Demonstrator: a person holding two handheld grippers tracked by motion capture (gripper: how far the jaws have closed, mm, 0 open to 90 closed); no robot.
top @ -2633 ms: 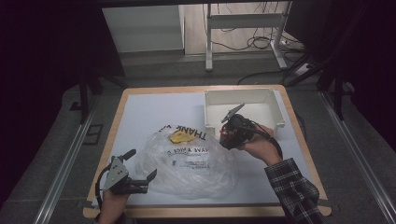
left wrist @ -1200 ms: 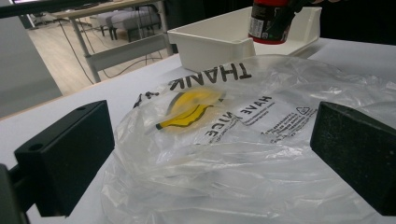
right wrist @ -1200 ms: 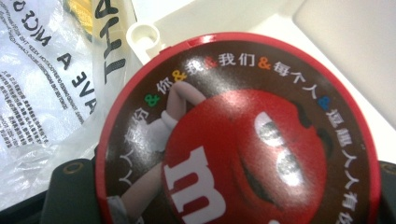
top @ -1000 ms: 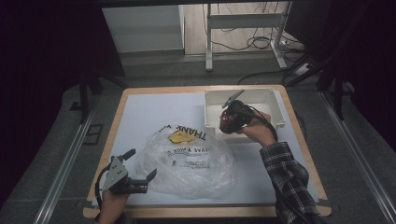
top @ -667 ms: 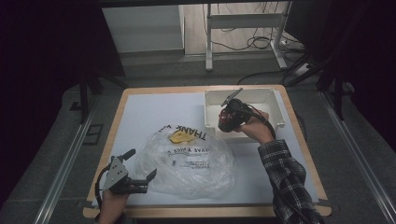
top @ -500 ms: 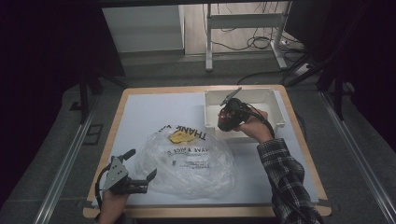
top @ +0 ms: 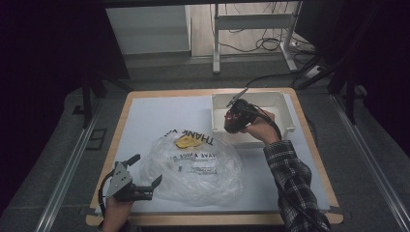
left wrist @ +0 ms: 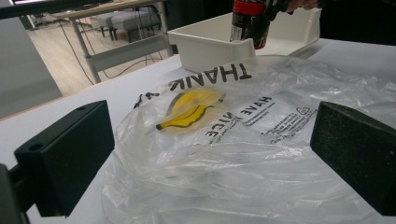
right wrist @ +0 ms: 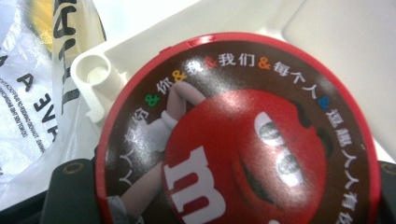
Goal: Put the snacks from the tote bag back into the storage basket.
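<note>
Over the white plastic bin (top: 285,107): right hand-held gripper (top: 235,116) clamps the red round candy tube (left wrist: 249,21), for lifting out.
Bench (top: 145,116) front: left hand-held gripper (top: 145,180) gapes empty at the clear plastic bag (top: 198,162), ready to hold it.

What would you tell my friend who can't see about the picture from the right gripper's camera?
A round red candy tub lid with a red cartoon candy face and a white "m" sits very close, gripped between the right gripper's black jaws. Behind it are a white bin and, at left, a clear plastic bag with black letters.
</note>
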